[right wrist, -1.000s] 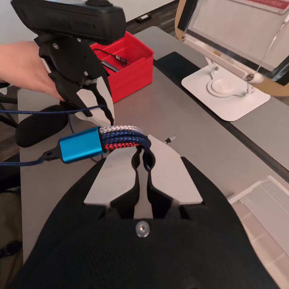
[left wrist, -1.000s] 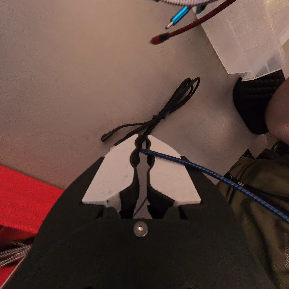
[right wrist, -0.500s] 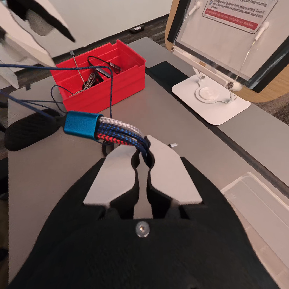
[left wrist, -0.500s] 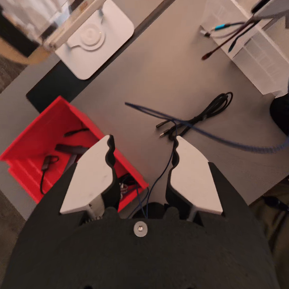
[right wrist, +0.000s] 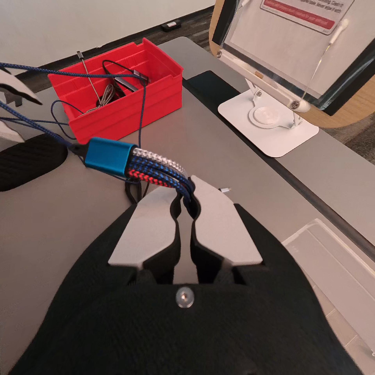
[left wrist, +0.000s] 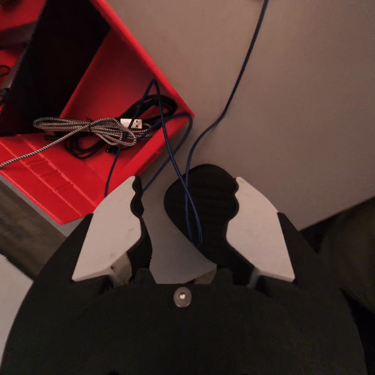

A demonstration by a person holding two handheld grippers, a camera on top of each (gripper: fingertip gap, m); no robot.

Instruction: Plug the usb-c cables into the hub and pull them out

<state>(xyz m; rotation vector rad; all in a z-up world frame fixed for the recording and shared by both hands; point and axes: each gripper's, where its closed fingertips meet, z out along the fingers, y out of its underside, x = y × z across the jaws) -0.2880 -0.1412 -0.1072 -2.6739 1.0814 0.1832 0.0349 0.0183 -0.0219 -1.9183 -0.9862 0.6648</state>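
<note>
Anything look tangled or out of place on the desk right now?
Yes. The thin dark blue cable trails out of the red bin over its front wall and loops across the black pad, crossing itself. The right gripper pinches the braided cable bundle; the left gripper is open, holding nothing.

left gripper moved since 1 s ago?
Yes. The left gripper swung off the black cable bundle toward the red bin, and let go of the blue braided cable; jaws now open.

obstacles: blue cable (left wrist: 241,67) loops over red bin (left wrist: 129,48) corner, black pad (left wrist: 211,205) | free: bare table (right wrist: 203,142) right
</note>
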